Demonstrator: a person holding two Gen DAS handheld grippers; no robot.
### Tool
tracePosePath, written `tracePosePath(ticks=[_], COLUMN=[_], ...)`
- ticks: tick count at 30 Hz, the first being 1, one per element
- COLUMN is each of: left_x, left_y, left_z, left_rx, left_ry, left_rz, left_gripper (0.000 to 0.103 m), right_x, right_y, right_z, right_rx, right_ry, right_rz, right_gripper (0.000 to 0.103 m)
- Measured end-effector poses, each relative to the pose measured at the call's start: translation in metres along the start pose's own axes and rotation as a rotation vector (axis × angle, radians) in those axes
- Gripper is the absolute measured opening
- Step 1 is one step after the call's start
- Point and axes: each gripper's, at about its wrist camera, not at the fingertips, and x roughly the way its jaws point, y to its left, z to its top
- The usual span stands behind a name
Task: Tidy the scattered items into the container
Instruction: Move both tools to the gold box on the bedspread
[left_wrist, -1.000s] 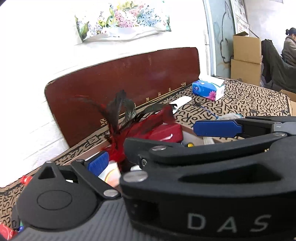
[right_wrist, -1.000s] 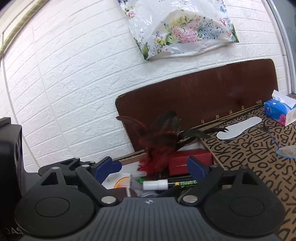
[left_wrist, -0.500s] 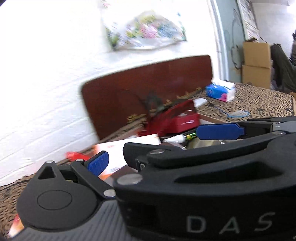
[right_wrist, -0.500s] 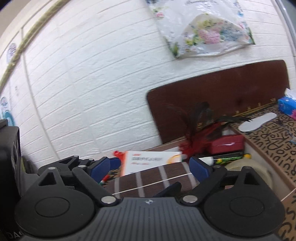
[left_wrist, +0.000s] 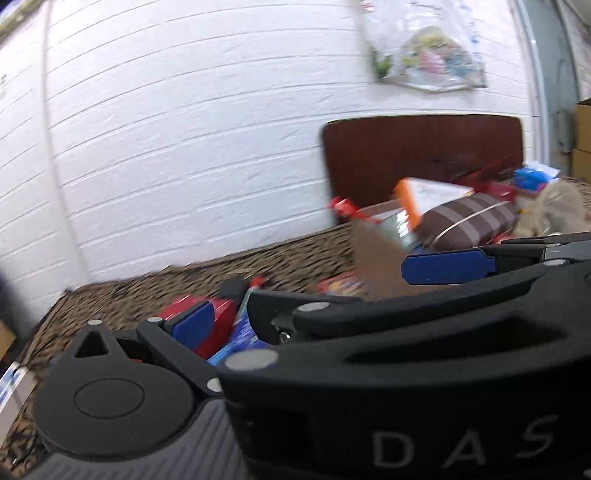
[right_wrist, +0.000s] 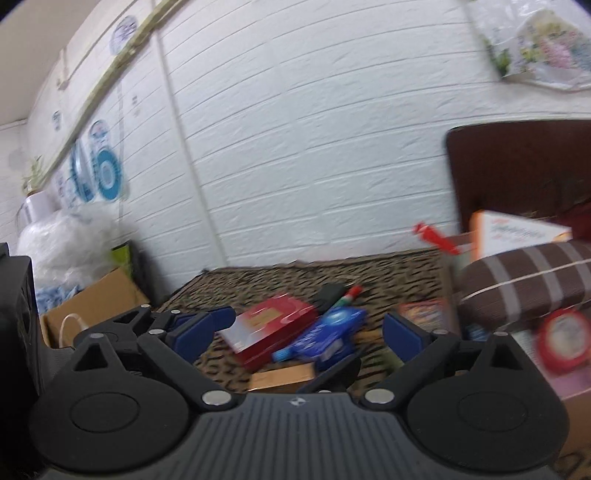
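On the patterned table (right_wrist: 258, 275), left of the stuffed container (right_wrist: 576, 402), lie a red box (right_wrist: 271, 326) and blue packet (right_wrist: 327, 334), touching. Box looks stiff and light, probably easiest gripped across its narrow sides. The right hand-held gripper (right_wrist: 308, 328) has just been opening, nothing between its jaws; the left hand-held gripper (left_wrist: 332, 291) is spread too.

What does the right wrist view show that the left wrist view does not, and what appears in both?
Only the right wrist view: a bulging white plastic bag, blue round wall decorations and a red clock under the cushion. Only the left wrist view: a blue tissue pack far right. Both: the red box, the brown striped cushion and the dark wooden board.
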Motion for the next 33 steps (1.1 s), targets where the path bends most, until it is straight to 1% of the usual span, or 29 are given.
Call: tracePosePath(ticks=[3, 6, 10, 14, 16, 19, 21, 24, 27, 30, 33], left_x=[0.002, 0.012, 0.024, 0.037, 0.033, 0.043, 0.05, 0.057, 0.056, 0.052, 0.047], left_y=[0.019, 0.032, 0.038, 0.046, 0.049, 0.053, 0.055, 0.062, 0.069, 0.071, 0.073], left_z=[-0.024, -0.042, -0.053, -0.063, -0.071, -0.076, -0.077, -0.08, -0.081, -0.082, -0.084], left_rx=[-0.027, -0.053, -0.075, -0.109, -0.121, -0.121, -0.125, -0.158, -0.201, -0.197, -0.187], left_ry=[0.04, 0.083, 0.11, 0.149, 0.164, 0.182, 0.209, 0.25, 0.261, 0.26, 0.256], left_rz=[0.046, 0.06, 0.076, 0.06, 0.063, 0.059, 0.05, 0.038, 0.028, 0.033, 0.035], left_gripper=[0.103, 0.103, 0.103, 0.103, 0.103, 0.103, 0.101, 0.1, 0.1, 0.1, 0.1], right_x=[0.023, 0.041, 0.057, 0.074, 0.082, 0.094, 0.103, 0.117, 0.128, 0.135, 0.136], right_y=[0.014, 0.022, 0.02, 0.012, 0.007, 0.0, -0.004, -0.01, -0.017, -0.026, -0.03], right_z=[-0.019, -0.034, -0.044, -0.047, -0.048, -0.047, -0.046, -0.046, -0.047, -0.049, -0.051], right_rx=[-0.002, 0.002, -0.007, -0.032, -0.048, -0.061, -0.073, -0.086, -0.066, -0.026, -0.011], right_ry=[0.045, 0.091, 0.107, 0.131, 0.138, 0.155, 0.171, 0.204, 0.235, 0.259, 0.257], right_rz=[0.042, 0.058, 0.06, 0.039, 0.034, 0.026, 0.021, 0.023, 0.021, 0.025, 0.037], right_gripper=[0.1, 0.101, 0.102, 0.102, 0.102, 0.102, 0.102, 0.102, 0.102, 0.102, 0.101])
